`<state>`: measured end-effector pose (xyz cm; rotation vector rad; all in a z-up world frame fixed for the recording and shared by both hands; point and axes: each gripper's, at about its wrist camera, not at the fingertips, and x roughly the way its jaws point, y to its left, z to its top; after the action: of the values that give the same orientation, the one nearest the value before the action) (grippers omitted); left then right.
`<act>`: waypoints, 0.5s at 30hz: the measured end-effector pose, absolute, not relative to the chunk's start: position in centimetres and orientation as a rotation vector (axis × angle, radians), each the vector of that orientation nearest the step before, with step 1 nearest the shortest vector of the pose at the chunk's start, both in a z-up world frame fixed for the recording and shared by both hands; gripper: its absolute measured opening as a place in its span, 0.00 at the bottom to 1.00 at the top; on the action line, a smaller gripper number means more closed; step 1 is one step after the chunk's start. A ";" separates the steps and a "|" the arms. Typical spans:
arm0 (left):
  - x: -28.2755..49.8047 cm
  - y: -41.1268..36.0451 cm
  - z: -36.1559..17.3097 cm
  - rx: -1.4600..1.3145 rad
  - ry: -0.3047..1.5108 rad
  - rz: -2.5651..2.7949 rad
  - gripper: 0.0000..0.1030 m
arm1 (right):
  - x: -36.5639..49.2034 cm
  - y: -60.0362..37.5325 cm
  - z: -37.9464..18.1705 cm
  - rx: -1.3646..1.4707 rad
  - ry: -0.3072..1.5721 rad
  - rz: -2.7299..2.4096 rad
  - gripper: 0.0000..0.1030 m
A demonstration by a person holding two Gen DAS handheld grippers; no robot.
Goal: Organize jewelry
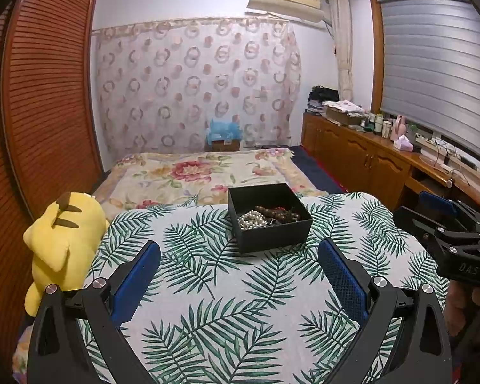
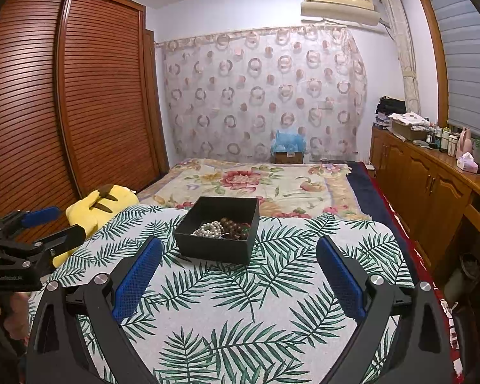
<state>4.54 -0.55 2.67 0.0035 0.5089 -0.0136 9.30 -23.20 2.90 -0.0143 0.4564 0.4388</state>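
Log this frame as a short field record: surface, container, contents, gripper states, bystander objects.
surface: leaf-print cloth over a table at the bed's foot
container: black box, open, no lid visible
contents: pearl strand and brown bead strand inside, tangled
left gripper: open, empty, short of the box
right gripper: open, empty, short of the box
bystander: yellow plush toy at the table's left edge

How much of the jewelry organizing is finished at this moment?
Nothing looks sorted yet: white pearl strand and brown wooden beads lie tangled inside the open black square box. Left hand-held gripper and right hand-held gripper are open, empty. All sorting remains.
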 end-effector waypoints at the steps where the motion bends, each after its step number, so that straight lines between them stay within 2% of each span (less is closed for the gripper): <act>1: 4.5 -0.5 2.7 0.003 0.508 -0.013 0.92 | 9.3 -23.2 2.9 -0.013 0.457 0.440 0.95; 15: 3.9 -1.1 2.9 0.003 0.501 -0.017 0.92 | 9.1 -23.1 3.0 -0.013 0.459 0.438 0.95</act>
<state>3.95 -1.12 2.94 0.0035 0.5015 -0.0171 9.10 -23.10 3.02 -0.0134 0.4591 0.4384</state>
